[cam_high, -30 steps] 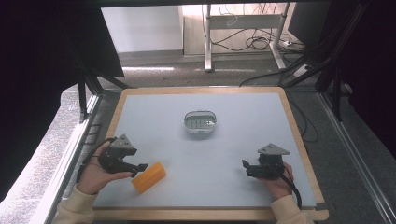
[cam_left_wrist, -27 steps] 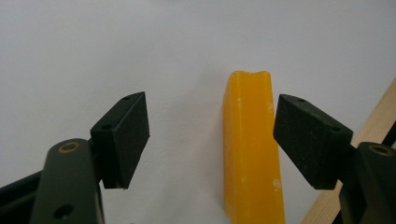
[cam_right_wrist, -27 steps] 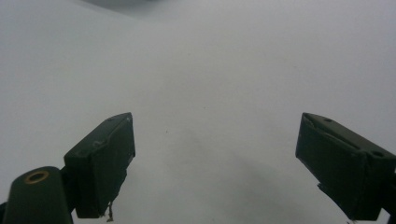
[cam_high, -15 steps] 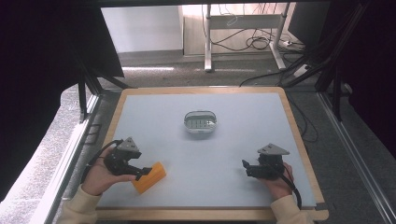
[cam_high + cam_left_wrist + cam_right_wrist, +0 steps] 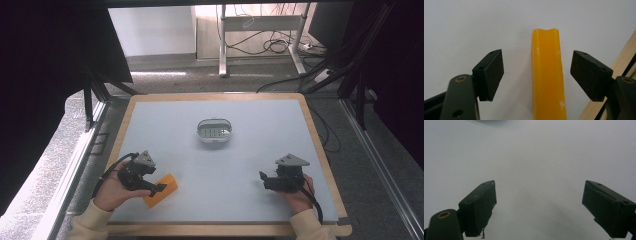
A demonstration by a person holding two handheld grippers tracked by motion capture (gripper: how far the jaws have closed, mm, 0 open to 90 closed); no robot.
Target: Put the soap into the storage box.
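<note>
Orange bar (image 5: 547, 75): lies flat near the front left of the surface (image 5: 250, 150), between the left jaws, touching neither pad.
Left hand-held gripper (image 5: 537, 72): jaws wide apart, one on each side of the bar, gripping nothing.
Right hand-held gripper (image 5: 539, 207): jaws spread wide over bare surface at front right, empty.
Small oval dish (image 5: 215, 131): mid-surface, well apart from both.

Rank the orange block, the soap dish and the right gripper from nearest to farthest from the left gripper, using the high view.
1. Orange block, right at the left gripper.
2. Soap dish, mid-table, farther back.
3. Right gripper, across the table's near side.
</note>
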